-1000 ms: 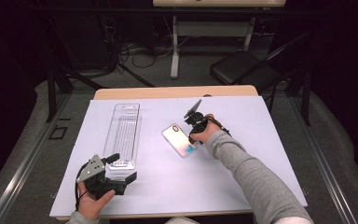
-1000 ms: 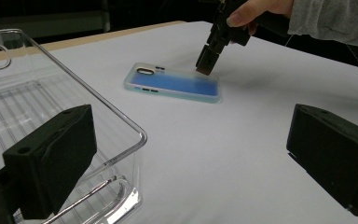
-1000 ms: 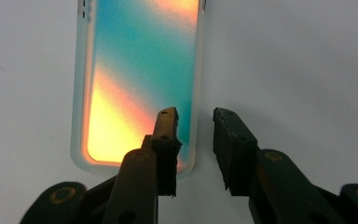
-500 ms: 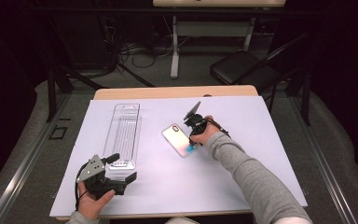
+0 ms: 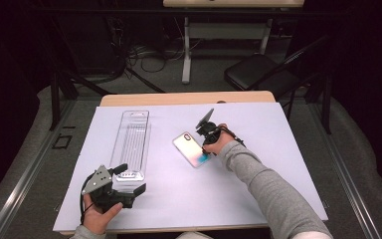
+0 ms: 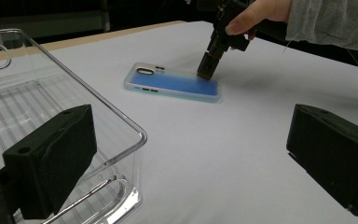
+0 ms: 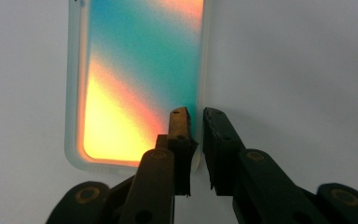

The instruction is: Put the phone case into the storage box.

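Nothing is moving since before: my right gripper (image 5: pixel 205 148) is pinching the iridescent clear-edged phone case (image 5: pixel 193 149) rim; left gripper (image 5: pixel 132 180) jaws spreading beside the clear plastic tray (image 5: pixel 132 144) on the white bench (image 5: pixel 278 144).

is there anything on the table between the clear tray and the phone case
No. The stretch between the clear tray and the phone case is bare white table cover, as the high view and the left gripper view both show.

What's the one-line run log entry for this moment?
right gripper: shut on phone case edge | left gripper: open, beside clear tray | table
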The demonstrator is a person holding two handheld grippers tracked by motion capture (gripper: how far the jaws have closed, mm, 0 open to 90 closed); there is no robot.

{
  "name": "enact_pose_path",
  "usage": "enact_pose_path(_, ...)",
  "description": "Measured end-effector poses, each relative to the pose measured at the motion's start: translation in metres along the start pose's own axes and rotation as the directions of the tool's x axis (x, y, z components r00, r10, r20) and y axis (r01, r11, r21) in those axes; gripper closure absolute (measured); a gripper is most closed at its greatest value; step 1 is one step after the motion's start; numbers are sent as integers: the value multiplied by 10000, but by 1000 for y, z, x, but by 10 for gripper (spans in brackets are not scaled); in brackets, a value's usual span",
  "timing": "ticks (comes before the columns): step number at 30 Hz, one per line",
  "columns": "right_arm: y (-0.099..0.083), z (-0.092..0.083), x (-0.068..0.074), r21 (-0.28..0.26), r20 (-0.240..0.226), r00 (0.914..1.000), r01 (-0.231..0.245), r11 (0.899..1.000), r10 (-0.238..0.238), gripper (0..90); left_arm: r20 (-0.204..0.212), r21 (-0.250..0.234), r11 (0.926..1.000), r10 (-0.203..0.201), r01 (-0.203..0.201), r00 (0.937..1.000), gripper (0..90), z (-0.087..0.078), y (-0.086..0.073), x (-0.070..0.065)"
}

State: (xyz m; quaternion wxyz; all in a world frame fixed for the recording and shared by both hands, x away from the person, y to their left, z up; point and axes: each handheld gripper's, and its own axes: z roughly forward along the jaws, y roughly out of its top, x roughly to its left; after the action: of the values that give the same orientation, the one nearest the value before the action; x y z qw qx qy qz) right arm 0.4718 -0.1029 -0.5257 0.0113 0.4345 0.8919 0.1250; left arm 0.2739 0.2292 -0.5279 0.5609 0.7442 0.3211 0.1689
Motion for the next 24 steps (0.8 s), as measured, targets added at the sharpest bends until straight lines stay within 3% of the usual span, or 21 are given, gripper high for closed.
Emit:
enact_pose_path(3, 0, 0, 0, 12, -16, 10000, -53, 10000, 53, 830, -13, 2, 10000, -9, 9, 10000, 14, 0, 0, 0)
enact_pose_path(4, -2, 6, 0, -847, -207, 9994, -297, 9960, 280, 837, -2, 1, 10000, -10, 10, 10000, 14, 0, 0, 0)
enact_pose_path(5, -2, 6, 0, -847, -207, 9994, -297, 9960, 280, 837, -6, 1, 10000, -9, 9, 10000, 14, 0, 0, 0)
enact_pose_path(7, 0, 1, -1, -109, -84, 9996, -259, 9996, 258, 854, 0, 0, 10000, -2, 2, 10000, 14, 0, 0, 0)
enact_pose_path(15, -1, 2, -2, -292, -126, 9994, -330, 9990, 326, 865, 23, -19, 10000, -17, 17, 10000, 14, 0, 0, 0)
enact_pose_path(23, 0, -1, -3, 66, -76, 9998, -209, 9998, 210, 872, 17, 13, 10000, -22, 22, 10000, 14, 0, 0, 0)
enact_pose_path(24, -1, 2, -3, -350, -199, 9994, -297, 9989, 290, 873, 16, 7, 10000, -22, 22, 10000, 14, 0, 0, 0)
